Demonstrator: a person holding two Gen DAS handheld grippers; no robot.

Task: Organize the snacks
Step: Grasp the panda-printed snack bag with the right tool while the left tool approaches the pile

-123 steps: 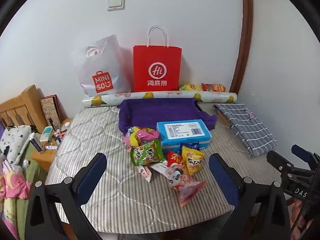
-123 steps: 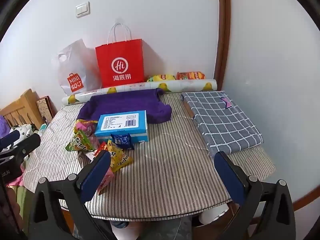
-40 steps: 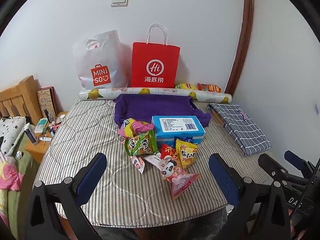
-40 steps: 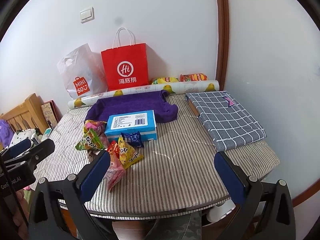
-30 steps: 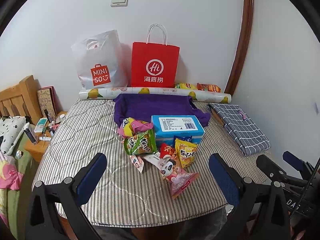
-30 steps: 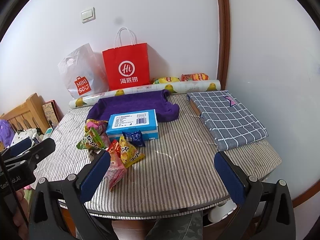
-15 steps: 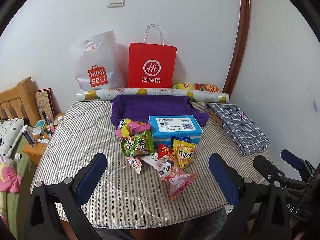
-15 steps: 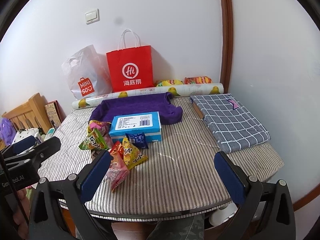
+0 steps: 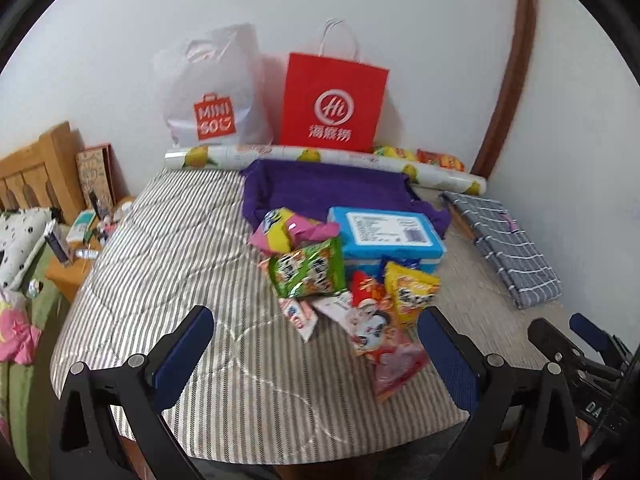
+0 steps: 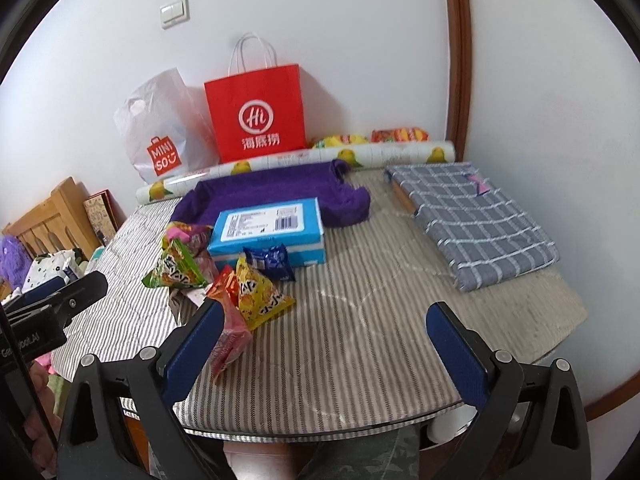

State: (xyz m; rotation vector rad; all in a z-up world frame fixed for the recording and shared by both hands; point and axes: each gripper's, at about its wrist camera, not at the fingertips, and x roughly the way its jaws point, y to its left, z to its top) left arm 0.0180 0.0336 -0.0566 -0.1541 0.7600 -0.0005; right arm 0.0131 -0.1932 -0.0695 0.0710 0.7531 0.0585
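Note:
A pile of snack packets lies mid-table: a green packet [image 9: 307,267], a yellow one [image 9: 412,290], a pink one [image 9: 396,364], a pink-yellow one [image 9: 282,230] and a small dark blue one [image 10: 269,261]. A blue box [image 9: 386,236] sits behind them, in front of a purple cloth tray [image 9: 328,190]. My left gripper [image 9: 314,350] is open and empty, above the table's near edge, short of the pile. My right gripper [image 10: 322,340] is open and empty, right of the pile; its left finger [image 10: 192,344] overlaps the pink packet [image 10: 230,338].
A red paper bag [image 9: 332,102], a white Miniso bag [image 9: 212,92] and a lemon-print roll [image 9: 320,158] stand along the back wall. A folded grey checked cloth [image 10: 476,216] lies at right. A bedside shelf [image 9: 80,248] stands at left. The table [image 10: 360,320] has a striped cover.
Both grippers have moved forward, closer to the table and the snack pile, and both views have tilted slightly. Jaws stay open. Nothing on the table has moved.

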